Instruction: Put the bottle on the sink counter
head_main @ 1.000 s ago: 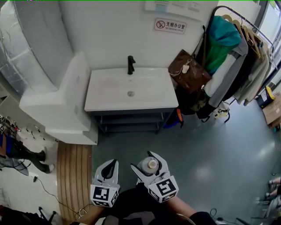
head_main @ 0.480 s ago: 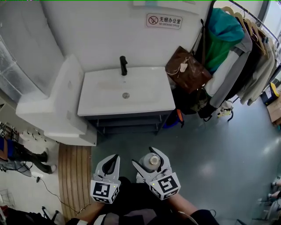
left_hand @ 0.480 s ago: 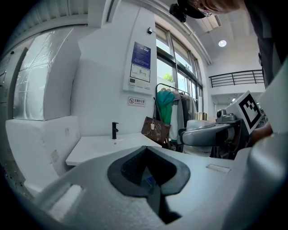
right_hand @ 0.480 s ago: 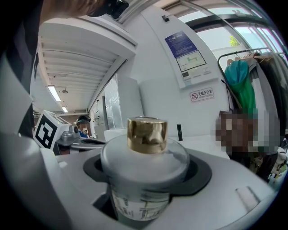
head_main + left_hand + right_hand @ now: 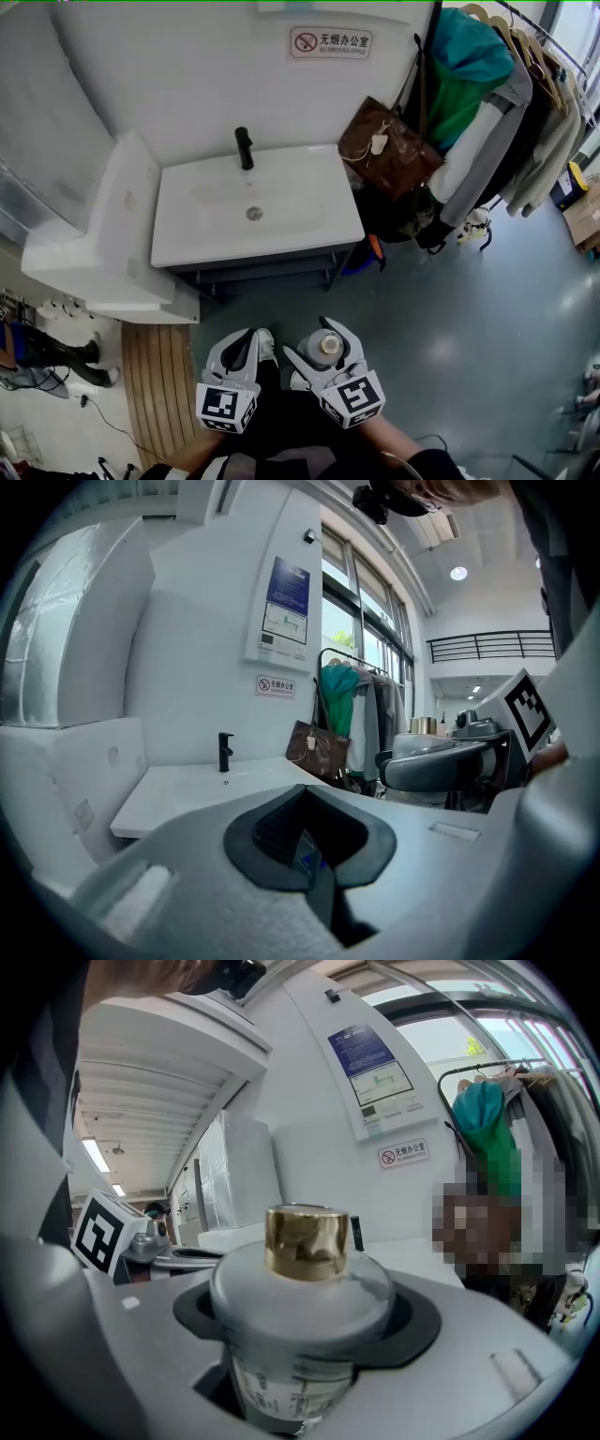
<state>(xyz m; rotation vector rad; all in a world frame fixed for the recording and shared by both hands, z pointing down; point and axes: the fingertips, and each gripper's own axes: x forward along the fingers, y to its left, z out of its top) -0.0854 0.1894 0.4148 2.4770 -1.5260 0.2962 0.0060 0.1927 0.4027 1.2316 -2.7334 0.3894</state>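
A frosted bottle [image 5: 324, 347] with a gold cap [image 5: 306, 1237] stands upright between the jaws of my right gripper [image 5: 326, 349], which is shut on its body [image 5: 298, 1335]. It hangs low over the grey floor, well short of the white sink counter [image 5: 309, 220] with its black faucet [image 5: 244, 147] and round drain [image 5: 254, 214]. My left gripper [image 5: 246, 349] is beside the right one, shut, with nothing in it [image 5: 309, 841]. The left gripper view shows the counter [image 5: 187, 785] and faucet [image 5: 225, 752] ahead.
A brown bag [image 5: 389, 150] hangs just right of the counter, next to a rack of clothes [image 5: 497, 103]. A bulky white unit [image 5: 103, 234] adjoins the sink's left side. A wooden floor strip [image 5: 155, 375] lies at the lower left. Dark shelves [image 5: 272, 272] sit under the counter.
The sink has shifted left and lower in the head view, and looks a little nearer. Both grippers keep the same pose, the bottle still held in the right one.
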